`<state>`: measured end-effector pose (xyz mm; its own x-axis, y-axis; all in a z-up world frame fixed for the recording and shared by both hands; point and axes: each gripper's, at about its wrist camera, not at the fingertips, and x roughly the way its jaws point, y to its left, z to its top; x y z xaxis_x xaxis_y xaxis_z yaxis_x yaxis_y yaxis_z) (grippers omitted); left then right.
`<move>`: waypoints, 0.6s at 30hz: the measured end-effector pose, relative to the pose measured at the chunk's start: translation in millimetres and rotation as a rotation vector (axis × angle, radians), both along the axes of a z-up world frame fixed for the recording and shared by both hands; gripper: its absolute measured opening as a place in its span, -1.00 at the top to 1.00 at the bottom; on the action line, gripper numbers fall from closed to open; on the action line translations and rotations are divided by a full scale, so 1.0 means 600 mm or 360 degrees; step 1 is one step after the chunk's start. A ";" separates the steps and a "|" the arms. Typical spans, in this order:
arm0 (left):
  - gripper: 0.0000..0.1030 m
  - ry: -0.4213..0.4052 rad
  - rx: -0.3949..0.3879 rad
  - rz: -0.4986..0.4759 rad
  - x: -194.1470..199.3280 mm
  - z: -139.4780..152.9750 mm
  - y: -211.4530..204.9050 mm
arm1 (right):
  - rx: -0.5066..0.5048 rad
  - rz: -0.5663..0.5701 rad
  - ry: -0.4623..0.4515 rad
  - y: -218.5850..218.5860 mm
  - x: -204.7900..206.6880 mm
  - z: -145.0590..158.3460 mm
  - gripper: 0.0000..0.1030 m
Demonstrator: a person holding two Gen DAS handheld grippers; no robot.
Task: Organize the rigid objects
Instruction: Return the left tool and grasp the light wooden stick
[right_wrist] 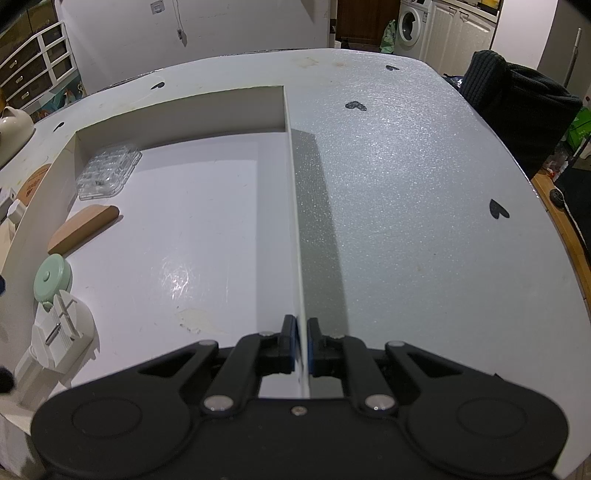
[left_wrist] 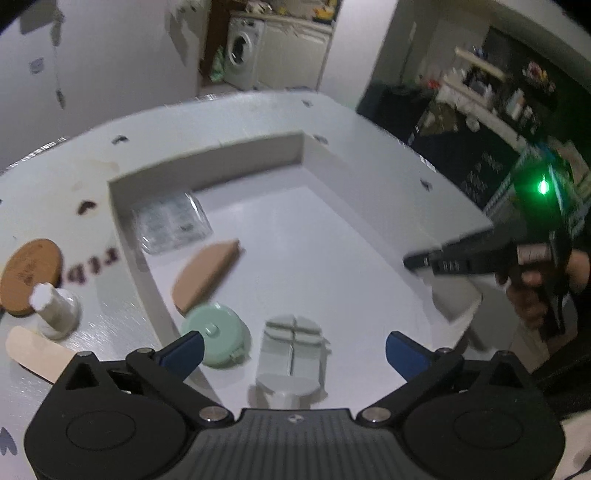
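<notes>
On speckled white table (right_wrist: 406,184), laundry nook behind: white box (right_wrist: 177,107).
I see left gripper (left_wrist: 293,349) wide apart over grey ribbed tool (left_wrist: 291,354); right gripper (right_wrist: 302,341) clamps box wall.

We see white walls (right_wrist: 240,33), a washer (right_wrist: 410,23) in a nook beside white cupboards (right_wrist: 454,37), a white drawer unit (right_wrist: 33,62) on the left, cluttered shelves (left_wrist: 491,92) in a dark corner, and a small green light (left_wrist: 543,187) glowing there.
</notes>
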<state>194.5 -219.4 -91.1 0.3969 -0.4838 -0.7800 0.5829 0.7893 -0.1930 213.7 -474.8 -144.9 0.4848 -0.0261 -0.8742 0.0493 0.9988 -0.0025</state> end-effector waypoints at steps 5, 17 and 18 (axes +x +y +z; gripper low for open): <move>-1.00 -0.0082 -0.0055 0.0112 0.009 0.025 0.029 | 0.0000 0.0000 0.0000 0.000 0.000 0.000 0.85; -1.00 -0.0149 0.0005 0.0602 0.062 0.022 0.128 | 0.0001 -0.0001 -0.0001 0.000 0.000 0.000 0.84; -1.00 -0.0146 0.0024 0.0652 0.067 0.017 0.134 | 0.0002 -0.0001 -0.0001 0.000 0.000 0.000 0.84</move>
<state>234.6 -138.9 -80.9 0.6225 -0.2600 -0.7382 0.2342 0.9619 -0.1412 213.7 -474.7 -144.8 0.4854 -0.0256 -0.8739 0.0502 0.9987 -0.0014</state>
